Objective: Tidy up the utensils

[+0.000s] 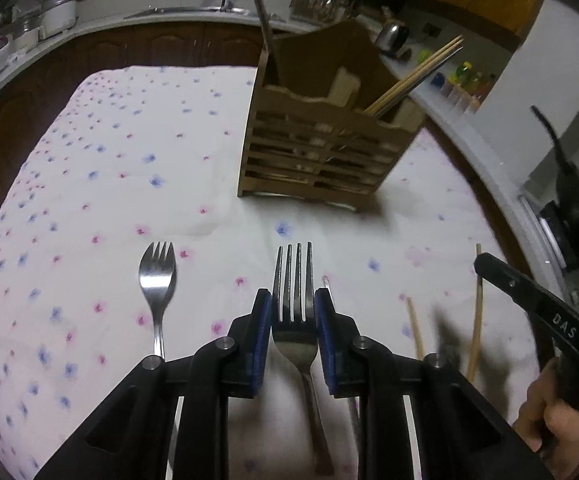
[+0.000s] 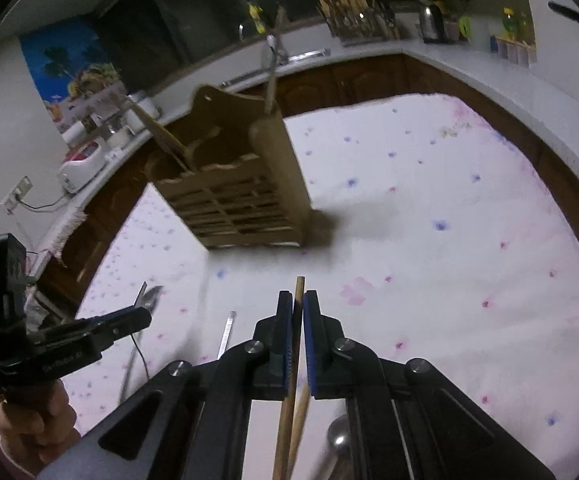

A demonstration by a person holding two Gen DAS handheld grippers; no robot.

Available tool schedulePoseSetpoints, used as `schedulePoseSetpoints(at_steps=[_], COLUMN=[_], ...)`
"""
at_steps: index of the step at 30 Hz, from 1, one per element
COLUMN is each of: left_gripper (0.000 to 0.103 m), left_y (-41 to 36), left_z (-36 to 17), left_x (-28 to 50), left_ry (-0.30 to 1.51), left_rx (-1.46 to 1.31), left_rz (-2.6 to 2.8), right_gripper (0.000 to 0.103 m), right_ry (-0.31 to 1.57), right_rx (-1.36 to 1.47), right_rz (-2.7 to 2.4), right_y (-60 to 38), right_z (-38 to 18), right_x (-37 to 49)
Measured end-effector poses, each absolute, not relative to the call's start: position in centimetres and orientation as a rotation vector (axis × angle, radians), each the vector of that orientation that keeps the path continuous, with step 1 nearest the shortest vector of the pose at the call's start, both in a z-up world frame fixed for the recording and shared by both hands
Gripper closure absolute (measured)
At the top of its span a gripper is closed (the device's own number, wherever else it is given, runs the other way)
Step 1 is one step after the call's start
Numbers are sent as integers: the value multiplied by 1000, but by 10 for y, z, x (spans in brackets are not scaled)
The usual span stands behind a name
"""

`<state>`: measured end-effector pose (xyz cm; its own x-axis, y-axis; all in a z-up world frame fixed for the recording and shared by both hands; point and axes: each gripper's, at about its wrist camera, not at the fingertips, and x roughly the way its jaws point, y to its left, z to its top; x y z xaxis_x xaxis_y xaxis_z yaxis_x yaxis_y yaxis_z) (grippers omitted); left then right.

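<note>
At lower centre of left wrist view, fork (image 1: 294, 312) clamped in left gripper (image 1: 292, 316); spork (image 1: 157, 280) seen only here, on bench (image 1: 109, 184). Right wrist view: chopstick (image 2: 298, 312) pinched in right gripper (image 2: 298, 320); wooden caddy (image 2: 233, 184) at upper centre.

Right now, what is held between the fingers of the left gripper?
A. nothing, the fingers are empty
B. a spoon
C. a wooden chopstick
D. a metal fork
D. In the left wrist view the left gripper has its blue pads closed on the sides of a metal fork, whose tines point toward the wooden holder; the chopstick is in the right gripper.
</note>
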<state>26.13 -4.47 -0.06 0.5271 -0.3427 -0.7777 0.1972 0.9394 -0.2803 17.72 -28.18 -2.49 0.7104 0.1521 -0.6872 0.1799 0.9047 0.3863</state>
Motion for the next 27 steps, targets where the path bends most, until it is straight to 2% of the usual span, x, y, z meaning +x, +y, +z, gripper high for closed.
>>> schedulePoseSetpoints(at_steps=[14, 27], left_gripper=[85, 85], left_y=[-20, -5], left_z=[49, 83], left_x=[183, 158], left_ry=[839, 748], left_rx=[-179, -178], left_rz=[-345, -359], right_gripper=[98, 98], right_ry=[696, 606], right_rx=[425, 408], right_rz=[15, 24], right_y=[-265, -260], right_z=[19, 56], right_x=[137, 121])
